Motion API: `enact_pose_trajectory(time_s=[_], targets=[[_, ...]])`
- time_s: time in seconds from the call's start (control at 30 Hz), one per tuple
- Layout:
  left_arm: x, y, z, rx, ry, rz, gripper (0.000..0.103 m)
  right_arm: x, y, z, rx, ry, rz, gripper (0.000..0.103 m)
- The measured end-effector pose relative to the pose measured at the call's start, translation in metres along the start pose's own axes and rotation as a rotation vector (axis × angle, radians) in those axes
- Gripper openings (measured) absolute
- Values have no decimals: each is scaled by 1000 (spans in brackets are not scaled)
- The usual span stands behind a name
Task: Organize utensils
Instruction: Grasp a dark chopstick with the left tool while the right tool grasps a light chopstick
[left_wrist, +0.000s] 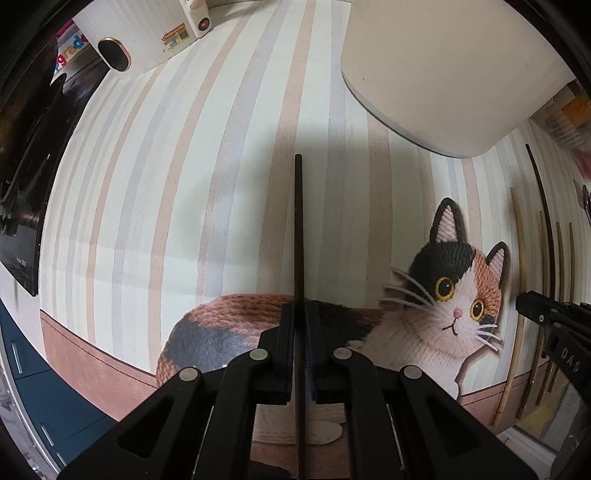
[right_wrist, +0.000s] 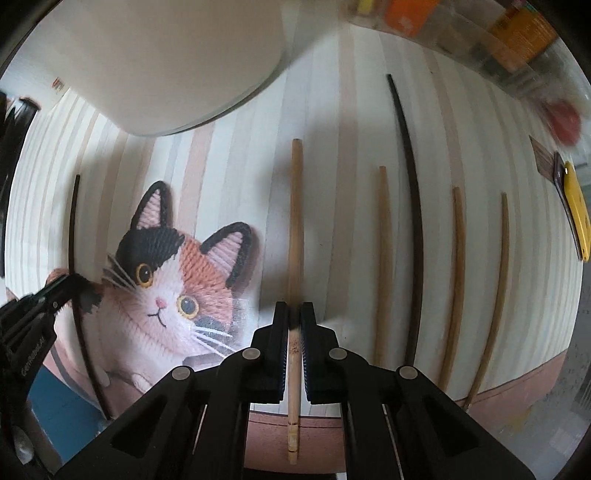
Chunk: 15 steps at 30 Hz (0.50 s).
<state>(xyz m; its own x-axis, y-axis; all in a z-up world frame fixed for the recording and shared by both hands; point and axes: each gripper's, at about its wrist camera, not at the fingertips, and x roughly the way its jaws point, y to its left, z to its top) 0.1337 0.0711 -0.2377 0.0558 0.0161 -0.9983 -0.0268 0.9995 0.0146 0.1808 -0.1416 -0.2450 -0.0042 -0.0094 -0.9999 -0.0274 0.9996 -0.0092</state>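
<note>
Both grippers point down over a striped mat (left_wrist: 147, 184) printed with a cat, each clamped on 1 chopstick. The left gripper (left_wrist: 299, 321) is closed tight on a dark stick (left_wrist: 298, 229), which runs straight ahead between its pads and ends short of a cream pot (left_wrist: 443, 74) at the mat's far side. The right gripper (right_wrist: 294, 321) has its jaws pinched on a bamboo stick (right_wrist: 294, 221); the stick sits between the pads, its marked butt end below them and its long shaft reaching away toward the same pot (right_wrist: 166, 55).

Each held stick's long axis lies along its gripper's line of sight, parallel to the mat's stripes. Beyond the right gripper, to its right, 4 more sticks lie on the mat, roughly parallel: a bamboo one (right_wrist: 382, 258), a longer dark one (right_wrist: 413, 221), then 2 more bamboo (right_wrist: 456, 280) (right_wrist: 498, 288), well apart from one another. The left gripper's dark stick shows at that view's left edge.

The step in hand appears to be pairing like with like. Doing it well likely means keeping both grips firm near the butt ends so the thin sticks do not swivel, lifting clear of the mat before travelling, and keeping each stick parallel to its mate when setting it down. Whether the held sticks are touching the mat cannot be told.
</note>
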Motion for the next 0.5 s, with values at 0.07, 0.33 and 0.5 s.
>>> enact_pose_trajectory(time_s=[0.07, 0.33, 0.5], targets=[[-1, -5, 2, 4, 10, -4, 4, -2, 11, 2, -48, 4, 20, 7], [-2, -7, 19, 2, 31, -12, 4, -12, 15, 5, -60, 33, 25, 9], [-1, -9, 28, 12, 32, -8, 4, -17, 16, 20, -56, 22, -18, 9]])
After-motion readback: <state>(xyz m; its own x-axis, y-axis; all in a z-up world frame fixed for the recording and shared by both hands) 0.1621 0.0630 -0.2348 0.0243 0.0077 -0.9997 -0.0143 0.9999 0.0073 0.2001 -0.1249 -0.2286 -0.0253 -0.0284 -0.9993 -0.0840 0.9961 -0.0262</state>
